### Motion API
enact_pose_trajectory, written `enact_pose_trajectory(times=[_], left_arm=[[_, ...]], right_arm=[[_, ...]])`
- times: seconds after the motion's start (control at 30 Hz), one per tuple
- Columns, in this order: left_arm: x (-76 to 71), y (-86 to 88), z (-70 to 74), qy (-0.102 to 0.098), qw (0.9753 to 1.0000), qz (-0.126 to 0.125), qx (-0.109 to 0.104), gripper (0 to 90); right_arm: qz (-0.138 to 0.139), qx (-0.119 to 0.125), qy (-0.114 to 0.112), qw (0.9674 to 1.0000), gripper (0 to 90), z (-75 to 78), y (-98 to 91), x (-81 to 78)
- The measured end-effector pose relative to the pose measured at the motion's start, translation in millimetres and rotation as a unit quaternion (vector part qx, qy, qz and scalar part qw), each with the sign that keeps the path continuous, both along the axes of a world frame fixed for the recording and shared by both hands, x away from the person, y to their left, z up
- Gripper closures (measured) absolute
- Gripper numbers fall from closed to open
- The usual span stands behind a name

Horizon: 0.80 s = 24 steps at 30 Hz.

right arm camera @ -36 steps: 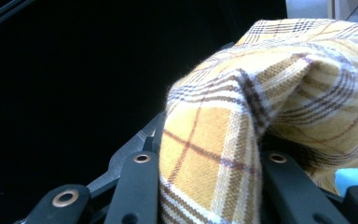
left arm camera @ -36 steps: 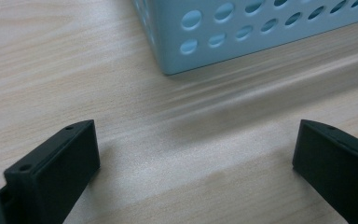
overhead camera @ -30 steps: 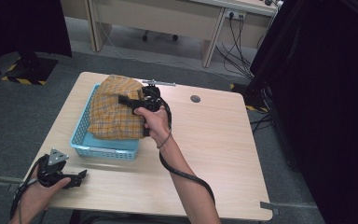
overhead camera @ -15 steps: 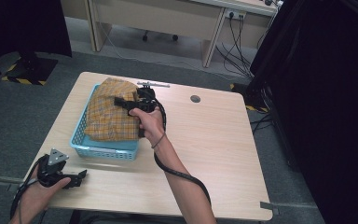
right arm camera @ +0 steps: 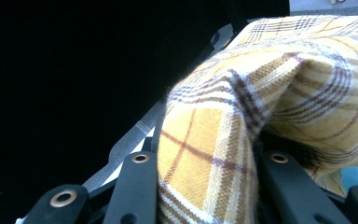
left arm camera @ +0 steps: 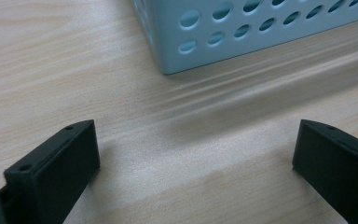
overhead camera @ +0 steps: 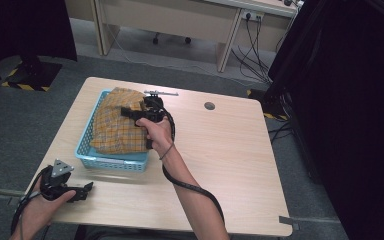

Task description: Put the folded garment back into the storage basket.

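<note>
Now the right claw (overhead camera: 130, 113) sits further over the blue basket (overhead camera: 111, 162) than a sec ago, jaws clamped on a fold of the yellow plaid cloth (overhead camera: 116, 127); in the right gripper view the fold (right arm camera: 214, 163) is pinched between them. Cloth is heaped in the basket w/ its near edge draped over the rim, so prob. being pulled across or tucked in. Long axis runs near-to-far along the basket. Left claw (overhead camera: 80, 192) rests on the worktop (overhead camera: 230, 160) beside the basket, jaws wide apart, holding nothing.

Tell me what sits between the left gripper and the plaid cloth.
The near wall of the blue basket and bare tabletop. In the high view the left gripper rests before it; the plaid cloth lies inside.
</note>
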<state>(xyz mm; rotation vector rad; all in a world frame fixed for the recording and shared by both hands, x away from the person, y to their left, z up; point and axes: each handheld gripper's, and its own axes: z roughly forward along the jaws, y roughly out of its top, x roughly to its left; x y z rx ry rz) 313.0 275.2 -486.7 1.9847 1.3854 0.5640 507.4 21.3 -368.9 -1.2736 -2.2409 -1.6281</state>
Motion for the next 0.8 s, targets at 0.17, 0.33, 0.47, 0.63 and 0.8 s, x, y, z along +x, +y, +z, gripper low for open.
enact_pose_trajectory(times=[0.17, 0.33, 0.47, 0.63, 0.8], left_arm=[[0.0, 0.0, 0.0, 0.000, 1.0000, 0.000, 0.000, 0.0], [-0.1, 0.0, 0.0, 0.000, 1.0000, -0.001, 0.000, 0.0], [0.0, 0.5, 0.4, -0.004, 1.0000, -0.002, 0.005, 0.0], [0.0, 0.3, 0.0, -0.001, 1.0000, -0.002, 0.002, 0.0], [-0.3, -0.2, -0.2, 0.002, 1.0000, -0.002, -0.002, 0.0]], right_arm=[[-0.001, -0.003, 0.001, 1.0000, 69.1, -1.1, 1.4, 0.5], [-0.005, -0.004, 0.006, 1.0000, 69.0, -3.6, 4.8, 2.0], [-0.005, -0.005, 0.011, 0.9999, 68.9, -7.7, 9.2, 2.9], [0.000, -0.008, 0.020, 0.9998, 67.8, -14.8, 12.9, 3.5], [0.002, -0.013, 0.030, 0.9995, 66.7, -20.5, 12.7, 4.5]])
